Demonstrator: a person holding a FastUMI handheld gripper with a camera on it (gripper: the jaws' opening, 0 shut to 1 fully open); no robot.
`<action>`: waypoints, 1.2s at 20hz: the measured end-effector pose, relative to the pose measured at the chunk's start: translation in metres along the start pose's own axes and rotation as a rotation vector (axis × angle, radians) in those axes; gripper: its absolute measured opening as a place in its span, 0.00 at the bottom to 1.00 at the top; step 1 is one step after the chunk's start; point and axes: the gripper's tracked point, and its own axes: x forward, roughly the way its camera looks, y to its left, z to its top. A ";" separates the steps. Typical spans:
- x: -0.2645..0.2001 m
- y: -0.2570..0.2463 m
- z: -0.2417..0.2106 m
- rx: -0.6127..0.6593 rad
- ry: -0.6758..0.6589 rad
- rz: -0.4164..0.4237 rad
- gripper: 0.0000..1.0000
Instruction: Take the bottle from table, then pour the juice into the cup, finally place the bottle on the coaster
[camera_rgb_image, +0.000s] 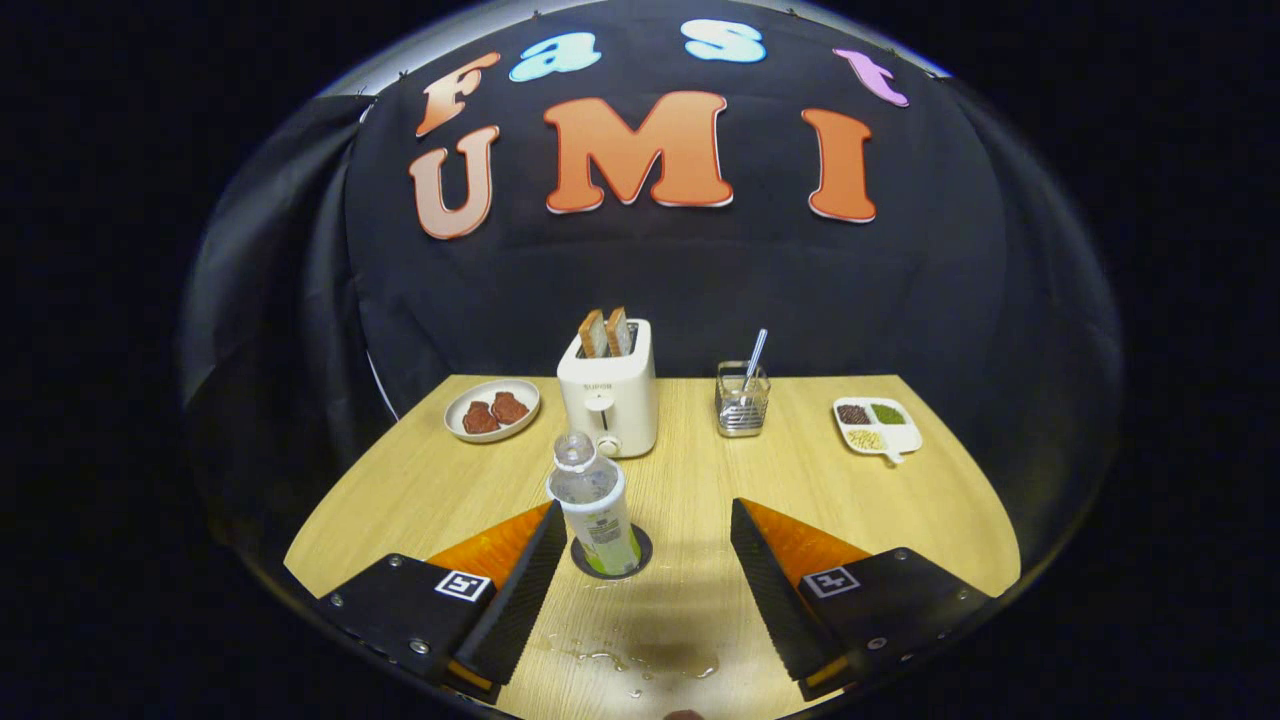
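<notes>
Clear plastic bottle (596, 500) with greenish label stands upright on dark round coaster (611, 553) on the wooden table (900, 500), between the fingers. Gripper (640, 555) spread wide, touching nothing. Placement looks done; best retreat straight back, avoiding the bottle.

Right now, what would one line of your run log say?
stage: bottle on coaster | gripper: open, jaws apart, bottle by one finger | spill: liquid on table | behind: toaster

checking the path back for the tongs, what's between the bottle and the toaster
In the gripper view, only bare table lies between the bottle, standing on its coaster, and the toaster. The tongs are open, the bottle nearer one finger.
</notes>
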 end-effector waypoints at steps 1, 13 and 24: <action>-0.017 -0.009 0.015 0.003 -0.026 -0.016 0.98; -0.174 -0.074 0.096 0.010 -0.200 -0.152 0.97; -0.210 -0.106 0.104 0.036 -0.246 -0.230 0.97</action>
